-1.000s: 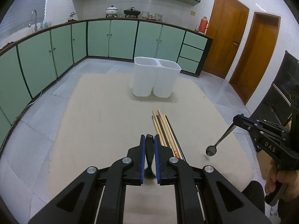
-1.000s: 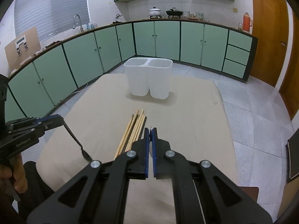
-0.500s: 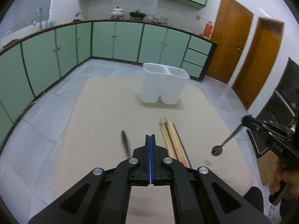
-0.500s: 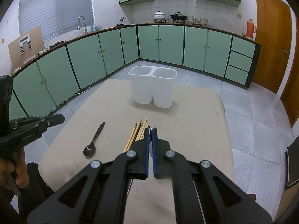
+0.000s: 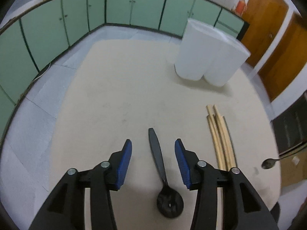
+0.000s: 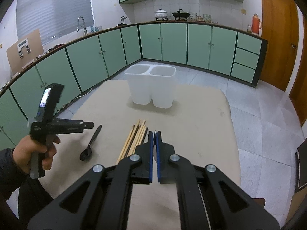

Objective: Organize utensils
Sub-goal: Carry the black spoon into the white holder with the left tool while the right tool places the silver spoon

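Note:
A black spoon (image 5: 159,164) lies flat on the beige table (image 5: 115,95), bowl toward me. My left gripper (image 5: 153,141) hangs over it with its jaws opening; the blue pads (image 5: 125,161) stand either side of the handle without touching it. From the right wrist view the same spoon (image 6: 92,141) lies below the left gripper (image 6: 89,125), which a hand holds. My right gripper (image 6: 154,133) is shut on a metal spoon (image 5: 268,163) that hangs at the right edge. Wooden chopsticks (image 5: 220,138) lie right of the black spoon. A white two-compartment holder (image 6: 151,88) stands behind.
Green cabinets (image 6: 172,44) run along the back and left under a counter with pots and a sink. Wooden doors (image 5: 268,28) are at the right. The table's rounded front edge and grey tile floor (image 6: 259,115) lie around it.
The left gripper held the black spoon a second ago, then stood shut and empty with the spoon on the table. It has since dropped over the spoon and opened. The right gripper kept still.

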Demonstrator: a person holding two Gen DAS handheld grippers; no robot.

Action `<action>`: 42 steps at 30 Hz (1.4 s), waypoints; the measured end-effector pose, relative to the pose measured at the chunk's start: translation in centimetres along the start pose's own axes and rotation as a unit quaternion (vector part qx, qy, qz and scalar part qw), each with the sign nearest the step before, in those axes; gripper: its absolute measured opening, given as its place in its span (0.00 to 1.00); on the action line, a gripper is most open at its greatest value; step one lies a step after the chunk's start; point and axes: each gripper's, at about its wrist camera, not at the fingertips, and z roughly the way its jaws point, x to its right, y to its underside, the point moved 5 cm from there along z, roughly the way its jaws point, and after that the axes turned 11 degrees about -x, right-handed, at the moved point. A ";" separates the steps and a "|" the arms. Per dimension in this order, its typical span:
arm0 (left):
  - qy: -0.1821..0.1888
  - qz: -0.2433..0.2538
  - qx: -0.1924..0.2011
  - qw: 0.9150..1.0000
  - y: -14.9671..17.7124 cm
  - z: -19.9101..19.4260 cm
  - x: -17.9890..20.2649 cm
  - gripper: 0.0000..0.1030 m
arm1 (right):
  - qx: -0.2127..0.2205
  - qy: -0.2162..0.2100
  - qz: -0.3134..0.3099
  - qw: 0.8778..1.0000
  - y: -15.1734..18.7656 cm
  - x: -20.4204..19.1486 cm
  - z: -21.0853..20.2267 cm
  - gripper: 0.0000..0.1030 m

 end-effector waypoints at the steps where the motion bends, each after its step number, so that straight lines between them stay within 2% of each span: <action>1: -0.002 0.007 -0.009 1.000 -0.2 0.7 0.4 0.43 | -0.001 0.000 0.001 1.000 0.0 0.2 0.2 0.02; 3: -0.006 0.015 -0.025 1.000 -0.6 1.9 0.8 0.38 | -0.003 -0.002 0.005 1.000 0.1 0.5 0.5 0.02; 8: -0.007 0.014 -0.069 0.997 -1.2 4.4 0.9 0.36 | -0.007 -0.002 0.010 1.000 0.3 1.0 0.9 0.02; 11: -0.017 0.020 -0.071 0.997 -1.6 4.6 1.2 0.32 | -0.009 -0.001 0.011 1.000 0.5 1.2 1.1 0.02; 12: -0.016 0.020 -0.074 0.997 -1.6 4.7 1.2 0.27 | -0.010 -0.001 0.012 1.000 0.6 1.2 1.2 0.02; 13: -0.015 0.021 -0.078 0.997 -1.7 4.7 1.3 0.17 | -0.011 -0.001 0.012 1.000 0.5 1.2 1.2 0.02; 14: -0.012 0.021 -0.082 0.996 -1.8 4.7 1.2 0.13 | -0.011 -0.001 0.013 1.000 0.5 1.2 1.2 0.02; 19: -0.006 0.027 -0.082 0.996 -1.2 4.2 1.2 0.12 | -0.010 -0.001 0.012 1.000 0.4 1.1 1.1 0.02; 22: 0.018 0.028 -0.045 0.998 -1.4 2.2 1.3 0.12 | -0.007 0.001 0.009 1.000 0.3 1.0 0.9 0.02; 24: 0.034 0.042 0.006 0.999 -1.3 -0.6 1.9 0.12 | -0.006 0.002 0.007 1.000 0.2 1.1 0.7 0.02; 28: 0.052 0.056 0.075 0.994 -0.6 -5.1 2.7 0.12 | -0.003 0.003 0.007 1.000 0.0 0.9 0.5 0.02; 31: 0.061 0.058 0.113 0.990 0.3 -7.6 2.8 0.12 | 0.001 0.002 0.003 1.000 -0.1 0.4 0.2 0.02; 34: 0.063 0.056 0.136 0.987 -0.1 -9.1 3.2 0.12 | 0.005 0.002 -0.004 1.000 -0.3 0.0 -0.2 0.02; 38: 0.066 0.055 0.145 0.986 -0.8 -10.0 3.7 0.12 | 0.005 -0.003 -0.011 1.000 -1.3 -0.3 -0.4 0.02; 42: 0.068 0.063 0.159 0.983 -2.3 -11.4 4.3 0.12 | 0.002 -0.021 -0.021 1.000 -4.4 -0.3 -0.5 0.02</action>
